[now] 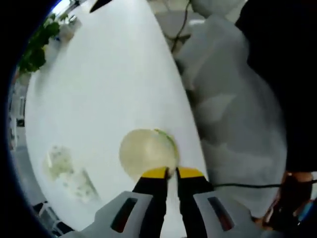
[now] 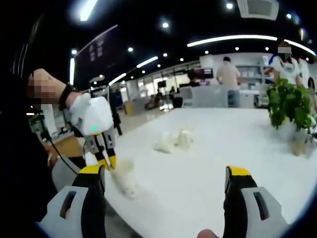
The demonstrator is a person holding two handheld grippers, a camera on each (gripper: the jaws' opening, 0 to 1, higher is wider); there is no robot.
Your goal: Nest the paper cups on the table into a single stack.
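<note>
One cup in the left jaws, two more waiting across the worktop.

Closed on the near rim of a paper cup (image 1: pixel 147 153), the left gripper (image 1: pixel 172 173) holds it with the mouth turned up toward that gripper's camera; in the right gripper view the same cup (image 2: pixel 124 182) hangs tilted below the left gripper (image 2: pixel 109 163), just above the white worktop (image 2: pixel 208 163) near its edge. Farther in, toward the worktop's middle, two other cups (image 2: pixel 174 141) lie on their sides, touching. The right gripper (image 2: pixel 163 174) has its jaws spread wide and empty, and it faces those cups head-on, so it looks the better placed to fetch one. A potted plant (image 2: pixel 290 104) stands well apart at the far side.
</note>
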